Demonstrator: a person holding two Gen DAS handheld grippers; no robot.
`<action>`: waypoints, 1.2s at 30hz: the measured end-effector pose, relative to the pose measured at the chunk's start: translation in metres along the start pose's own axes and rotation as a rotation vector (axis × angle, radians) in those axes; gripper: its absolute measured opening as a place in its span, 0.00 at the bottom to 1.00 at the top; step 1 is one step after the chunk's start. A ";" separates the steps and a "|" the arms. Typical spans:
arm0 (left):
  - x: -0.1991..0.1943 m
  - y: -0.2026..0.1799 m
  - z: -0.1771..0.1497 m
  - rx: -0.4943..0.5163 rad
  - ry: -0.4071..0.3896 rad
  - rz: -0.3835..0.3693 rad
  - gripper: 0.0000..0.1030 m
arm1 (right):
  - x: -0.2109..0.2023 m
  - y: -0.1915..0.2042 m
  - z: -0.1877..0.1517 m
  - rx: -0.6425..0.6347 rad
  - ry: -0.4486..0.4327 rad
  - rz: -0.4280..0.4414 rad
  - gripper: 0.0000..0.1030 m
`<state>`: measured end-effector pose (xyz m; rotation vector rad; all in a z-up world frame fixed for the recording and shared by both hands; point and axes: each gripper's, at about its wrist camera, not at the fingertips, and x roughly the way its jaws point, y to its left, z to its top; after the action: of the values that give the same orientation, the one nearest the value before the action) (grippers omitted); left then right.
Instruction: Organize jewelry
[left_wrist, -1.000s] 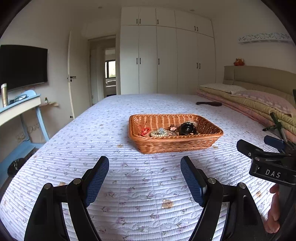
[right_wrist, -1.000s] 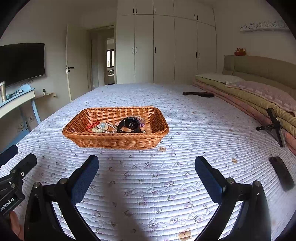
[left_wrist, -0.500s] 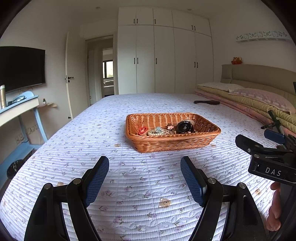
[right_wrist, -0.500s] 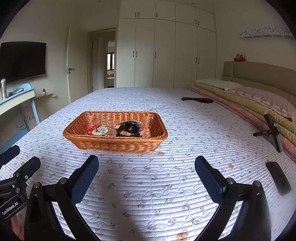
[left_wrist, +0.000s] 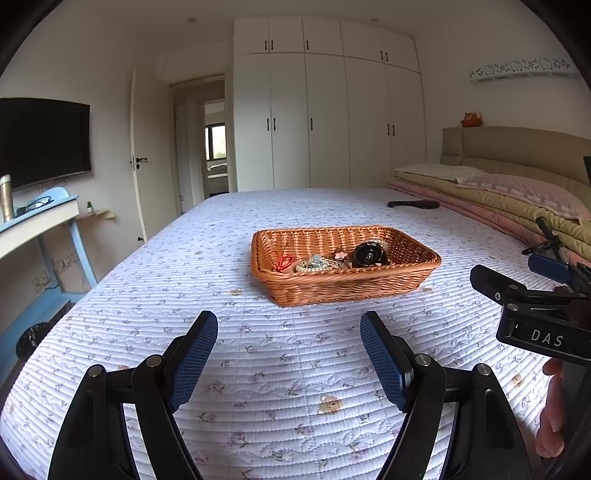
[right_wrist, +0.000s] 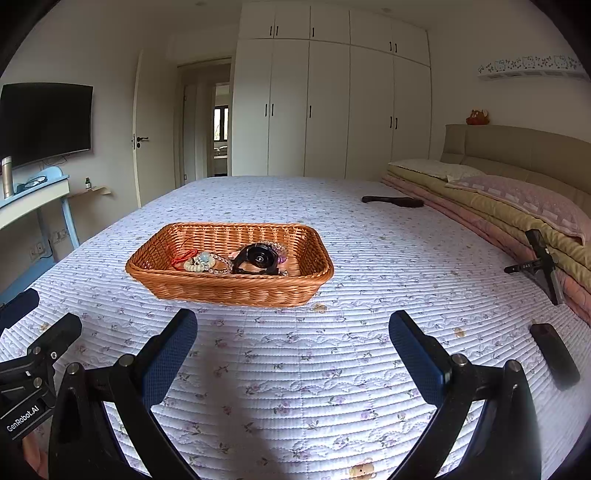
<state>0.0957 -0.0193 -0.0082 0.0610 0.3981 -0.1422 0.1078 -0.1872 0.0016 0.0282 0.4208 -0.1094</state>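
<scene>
A brown wicker basket (left_wrist: 343, 284) (right_wrist: 229, 290) sits in the middle of the quilted bed. Inside lie a black watch (left_wrist: 369, 254) (right_wrist: 260, 258), a pale bead bracelet (left_wrist: 314, 263) (right_wrist: 201, 262) and a red string piece (left_wrist: 284, 263) (right_wrist: 184, 256). My left gripper (left_wrist: 288, 354) is open and empty, low over the quilt in front of the basket. My right gripper (right_wrist: 293, 350) is open and empty, also short of the basket. Each gripper's body shows at the edge of the other's view.
Folded blankets and pillows (right_wrist: 498, 206) run along the right by the headboard. A dark brush (right_wrist: 391, 200) lies far back. A black stand (right_wrist: 539, 264) and a black flat device (right_wrist: 554, 354) lie at right. A blue desk (left_wrist: 33, 221), TV and wardrobe stand beyond.
Both grippers have tilted and dropped slightly, so the basket sits a little nearer and lower in view. Jaws stay open. Nothing in the basket has moved.
</scene>
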 end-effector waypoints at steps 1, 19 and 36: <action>0.000 0.000 0.000 0.003 0.001 0.002 0.78 | 0.000 0.000 0.000 -0.002 0.001 -0.001 1.00; 0.000 -0.001 0.000 0.003 -0.001 0.009 0.78 | -0.002 0.001 0.000 -0.016 -0.020 -0.016 1.00; 0.005 0.000 -0.002 0.001 0.025 0.016 0.78 | 0.002 -0.001 -0.001 -0.006 0.002 -0.009 1.00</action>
<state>0.0994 -0.0202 -0.0116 0.0670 0.4226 -0.1260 0.1091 -0.1881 -0.0004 0.0203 0.4233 -0.1169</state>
